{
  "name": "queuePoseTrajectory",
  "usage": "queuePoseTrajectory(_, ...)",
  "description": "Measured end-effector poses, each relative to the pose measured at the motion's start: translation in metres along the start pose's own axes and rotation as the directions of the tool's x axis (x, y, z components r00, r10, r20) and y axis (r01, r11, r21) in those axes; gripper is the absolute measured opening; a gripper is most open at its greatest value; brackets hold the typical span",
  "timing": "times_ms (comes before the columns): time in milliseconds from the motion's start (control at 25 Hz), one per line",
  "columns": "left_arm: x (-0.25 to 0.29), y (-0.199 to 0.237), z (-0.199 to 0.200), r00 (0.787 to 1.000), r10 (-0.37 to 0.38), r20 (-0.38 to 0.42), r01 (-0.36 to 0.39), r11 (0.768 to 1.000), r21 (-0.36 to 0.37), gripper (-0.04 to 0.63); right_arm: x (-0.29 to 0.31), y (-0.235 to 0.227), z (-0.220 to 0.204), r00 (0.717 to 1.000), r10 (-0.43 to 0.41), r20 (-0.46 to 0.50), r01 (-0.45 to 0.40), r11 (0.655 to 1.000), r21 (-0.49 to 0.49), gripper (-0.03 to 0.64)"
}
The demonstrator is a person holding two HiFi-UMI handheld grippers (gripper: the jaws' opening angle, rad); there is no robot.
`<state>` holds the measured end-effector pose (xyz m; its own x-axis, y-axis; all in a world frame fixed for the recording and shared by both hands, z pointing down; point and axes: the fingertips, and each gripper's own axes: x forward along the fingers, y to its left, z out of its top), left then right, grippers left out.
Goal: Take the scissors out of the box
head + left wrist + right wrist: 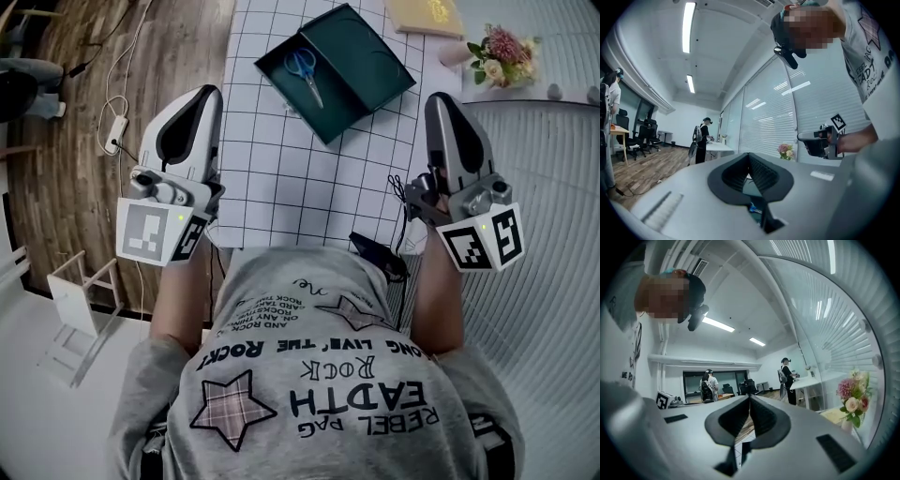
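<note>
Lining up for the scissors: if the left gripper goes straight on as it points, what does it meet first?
Likely the box, near its left corner: the left gripper sees box and scissors low between its shut jaws. It could pass above the box; height is unclear.

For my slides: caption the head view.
Scissors in the open box on the table; left gripper and right gripper shut.

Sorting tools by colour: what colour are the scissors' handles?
The scissors have blue handles; head view shows it best.
</note>
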<state>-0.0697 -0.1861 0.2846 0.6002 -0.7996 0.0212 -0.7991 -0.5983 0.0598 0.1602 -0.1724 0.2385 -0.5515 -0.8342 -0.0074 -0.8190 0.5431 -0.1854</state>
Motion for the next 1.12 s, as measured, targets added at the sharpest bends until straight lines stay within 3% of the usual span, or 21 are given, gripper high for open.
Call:
queuePoseTrajectory(640, 0.028, 0.027, -0.019, 0.998, 0.062, -0.016, -0.062, 0.998, 0.013, 0.009, 0.047, -0.012, -0.032, 0.997, 0.055, -0.06, -0.054, 0.998, 0.028, 0.017)
queuePoseTrajectory(1120, 0.04, 0.043, -0.03, 0.998, 0.067, -0.022, -0.067, 0.998, 0.007, 0.009, 0.108, -0.019, -0.083, 0.985, 0.055, -0.164, -0.042, 0.996, 0.081, 0.017)
